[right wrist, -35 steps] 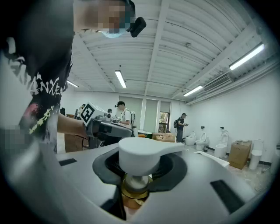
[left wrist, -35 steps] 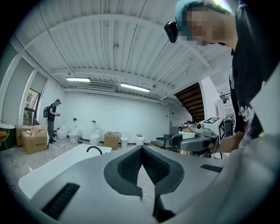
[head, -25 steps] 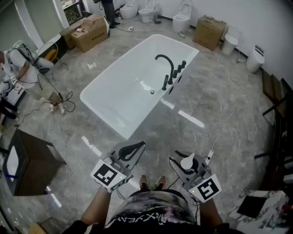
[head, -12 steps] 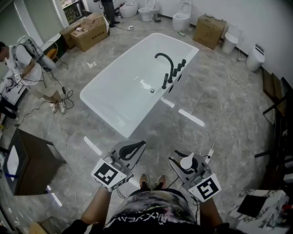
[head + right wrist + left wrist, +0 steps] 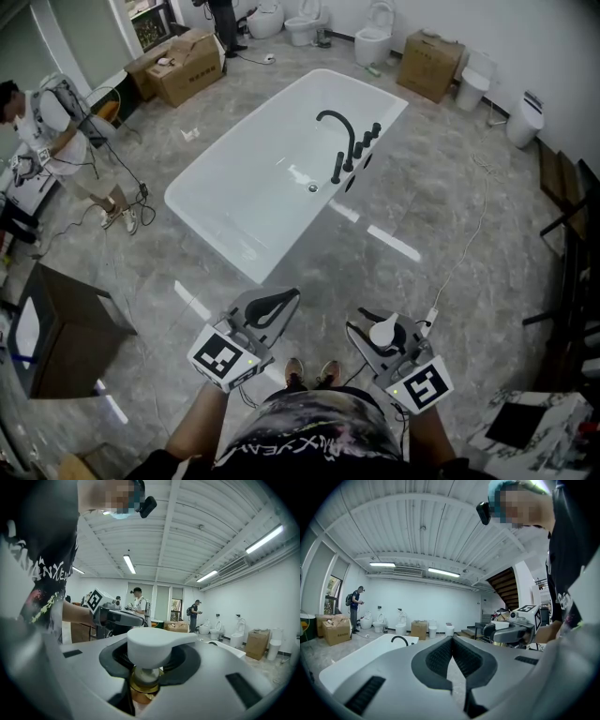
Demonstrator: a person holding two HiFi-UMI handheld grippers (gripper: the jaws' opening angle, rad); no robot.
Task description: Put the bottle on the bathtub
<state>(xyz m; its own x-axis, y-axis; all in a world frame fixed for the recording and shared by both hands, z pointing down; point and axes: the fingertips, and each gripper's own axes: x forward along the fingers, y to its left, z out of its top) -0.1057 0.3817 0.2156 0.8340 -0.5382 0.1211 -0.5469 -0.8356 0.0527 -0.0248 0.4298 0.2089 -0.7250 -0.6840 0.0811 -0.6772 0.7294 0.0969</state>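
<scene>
Grey marble floor point(image 5: 441, 187), white bathtub point(image 5: 244, 187) mid-room, boxes point(image 5: 187, 61) and toilets point(image 5: 371, 42) by far wall. Left gripper point(image 5: 284, 299) jaws stood together, empty; right gripper point(image 5: 376, 329) clamped bottle point(image 5: 149, 654), seemingly pump-topped.

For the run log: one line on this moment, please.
right tongs: shut on bottle | left tongs: shut, empty | bathtub: ahead, not reached

Shirt point(image 5: 309, 441): black, white lettering, 6 o'clock
Shoes point(image 5: 310, 374): brown
Left gripper point(image 5: 284, 299): grey, black-and-white marker cube
Right gripper point(image 5: 367, 325): same

Letters "YEAN" partly legible on person's shirt point(image 5: 44, 571)
</scene>
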